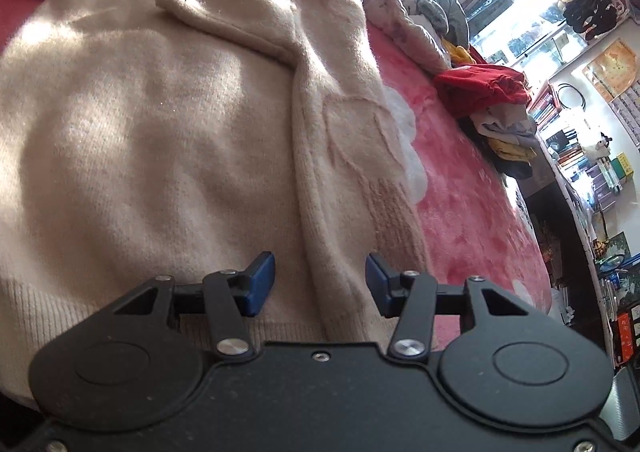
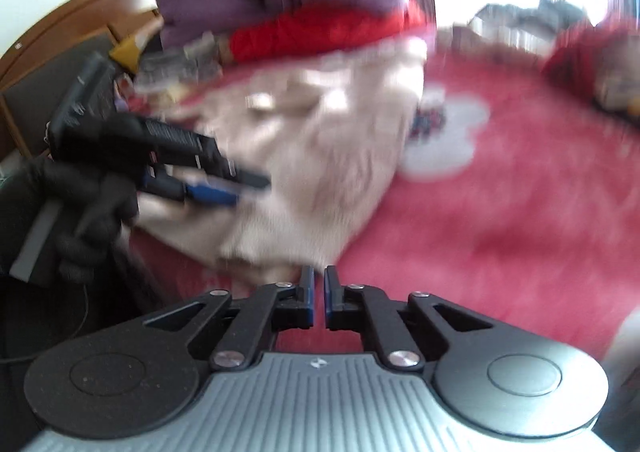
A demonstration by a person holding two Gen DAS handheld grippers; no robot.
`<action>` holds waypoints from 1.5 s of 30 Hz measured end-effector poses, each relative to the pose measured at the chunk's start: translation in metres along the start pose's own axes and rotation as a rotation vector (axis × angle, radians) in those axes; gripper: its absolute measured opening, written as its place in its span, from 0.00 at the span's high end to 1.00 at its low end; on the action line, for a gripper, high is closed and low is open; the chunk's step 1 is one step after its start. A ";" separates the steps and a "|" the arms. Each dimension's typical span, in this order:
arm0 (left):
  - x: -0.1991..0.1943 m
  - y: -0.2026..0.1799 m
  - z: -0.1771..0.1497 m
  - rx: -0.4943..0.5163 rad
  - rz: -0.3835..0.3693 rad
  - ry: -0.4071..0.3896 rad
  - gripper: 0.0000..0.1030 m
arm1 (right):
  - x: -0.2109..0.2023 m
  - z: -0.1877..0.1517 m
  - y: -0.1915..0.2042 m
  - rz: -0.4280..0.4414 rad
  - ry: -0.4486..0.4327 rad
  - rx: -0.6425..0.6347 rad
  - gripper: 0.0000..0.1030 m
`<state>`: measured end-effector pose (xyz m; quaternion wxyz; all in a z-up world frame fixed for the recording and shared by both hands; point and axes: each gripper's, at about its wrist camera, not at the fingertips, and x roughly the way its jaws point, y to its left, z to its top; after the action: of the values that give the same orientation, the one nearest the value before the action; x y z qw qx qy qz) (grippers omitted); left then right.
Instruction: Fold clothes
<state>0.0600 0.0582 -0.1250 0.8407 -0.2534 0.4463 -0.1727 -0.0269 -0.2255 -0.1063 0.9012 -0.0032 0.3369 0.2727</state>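
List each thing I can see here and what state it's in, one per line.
cream sweater: spread on the bed, one sleeve folded in over the body
left gripper: open above the sweater hem, nothing between the pads
right gripper: shut at the sweater's edge; grip unclear
clothes pile: unfolded heap
pink blanket: spread flat

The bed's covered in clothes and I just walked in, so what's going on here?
A person is folding a cream sweater on a red blanket, with a hand-held gripper in each hand. One sleeve already lies folded over the body. The left hand-held gripper hovers open over the hem by that sleeve, gripping nothing. The right hand-held gripper is shut at the sweater's near edge; blur hides whether it pinches fabric. More clothes are piled along the bed's far side.
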 end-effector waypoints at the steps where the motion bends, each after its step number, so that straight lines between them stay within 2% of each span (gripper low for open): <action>1: 0.001 -0.002 -0.002 0.023 0.020 -0.006 0.74 | -0.004 0.002 0.004 -0.013 -0.036 -0.031 0.88; 2: 0.002 -0.004 -0.003 0.046 0.039 -0.006 0.83 | -0.003 0.003 0.010 -0.016 -0.056 -0.063 0.83; 3: 0.001 -0.004 -0.003 0.050 0.031 -0.011 0.91 | -0.001 0.005 0.016 -0.014 -0.066 -0.105 0.84; 5: -0.003 -0.005 -0.004 0.047 0.017 -0.030 0.93 | 0.008 0.008 0.029 -0.035 -0.089 -0.193 0.83; 7: -0.004 -0.007 -0.005 0.059 0.014 -0.038 0.93 | 0.017 0.009 0.040 -0.046 -0.109 -0.272 0.72; 8: -0.002 -0.006 -0.006 0.053 0.029 -0.031 0.93 | 0.021 0.009 0.045 -0.056 -0.119 -0.308 0.58; 9: 0.001 -0.005 -0.008 0.054 0.060 -0.021 0.93 | 0.029 0.010 0.049 -0.077 -0.086 -0.329 0.53; 11: 0.003 0.001 -0.009 0.036 0.064 -0.014 0.93 | 0.051 0.010 0.046 -0.084 0.065 -0.311 0.54; 12: 0.001 0.002 -0.007 0.017 0.052 -0.012 0.93 | 0.054 0.008 0.042 -0.082 0.078 -0.287 0.55; 15: -0.003 0.001 -0.005 0.047 0.060 -0.005 0.93 | 0.049 0.016 0.040 -0.100 0.043 -0.293 0.55; 17: -0.003 0.002 -0.003 0.055 0.054 0.004 0.90 | 0.056 0.016 0.033 -0.091 0.105 -0.261 0.56; 18: -0.005 0.002 -0.001 0.054 0.058 -0.002 0.85 | 0.060 0.016 0.030 -0.087 0.136 -0.246 0.56; 19: -0.009 -0.001 0.000 0.076 0.057 -0.032 0.80 | 0.052 0.019 0.031 -0.080 0.113 -0.252 0.56; 21: -0.019 -0.009 0.006 0.140 0.061 -0.103 0.80 | 0.039 0.023 0.033 -0.086 0.058 -0.269 0.56; 23: -0.018 -0.017 0.014 0.217 0.049 -0.142 0.80 | 0.031 0.028 0.034 -0.097 0.005 -0.273 0.56; 26: -0.004 -0.027 0.038 0.301 0.048 -0.169 0.80 | 0.041 0.040 0.036 -0.082 -0.005 -0.316 0.56; 29: 0.016 -0.033 0.068 0.330 0.034 -0.194 0.80 | 0.058 0.049 0.037 -0.058 0.000 -0.369 0.56; 30: 0.027 -0.033 0.078 0.336 0.045 -0.179 0.77 | 0.062 0.052 0.036 -0.060 -0.005 -0.384 0.55; 31: 0.047 -0.034 0.092 0.343 0.077 -0.106 0.75 | 0.070 0.054 0.033 -0.052 -0.003 -0.389 0.55; 32: 0.065 -0.033 0.105 0.330 0.144 -0.045 0.75 | 0.078 0.056 0.029 -0.043 -0.001 -0.395 0.55; 33: 0.072 -0.034 0.116 0.313 0.174 -0.059 0.79 | 0.085 0.057 0.026 -0.044 0.009 -0.392 0.55; 36: 0.080 -0.058 0.153 0.355 0.077 -0.140 0.79 | 0.105 0.057 0.015 -0.038 0.031 -0.375 0.55; 40: 0.124 -0.092 0.199 0.448 0.079 -0.154 0.79 | 0.109 0.049 0.005 0.007 0.037 -0.327 0.54; 41: 0.142 -0.092 0.213 0.454 0.096 -0.143 0.79 | 0.110 0.048 0.003 0.017 0.041 -0.326 0.54; 42: 0.159 -0.090 0.222 0.460 0.159 -0.127 0.79 | 0.110 0.048 0.000 0.029 0.044 -0.315 0.54; 44: 0.200 -0.067 0.239 0.398 0.307 -0.020 0.71 | 0.112 0.048 -0.006 0.059 0.056 -0.280 0.54; 45: 0.200 -0.058 0.245 0.334 0.256 -0.017 0.71 | 0.112 0.048 -0.009 0.071 0.059 -0.269 0.53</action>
<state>0.3698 -0.0257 -0.1086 0.8899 -0.0531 0.4328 -0.1338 0.0769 -0.1688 -0.1388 0.8723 -0.1199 0.3235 0.3466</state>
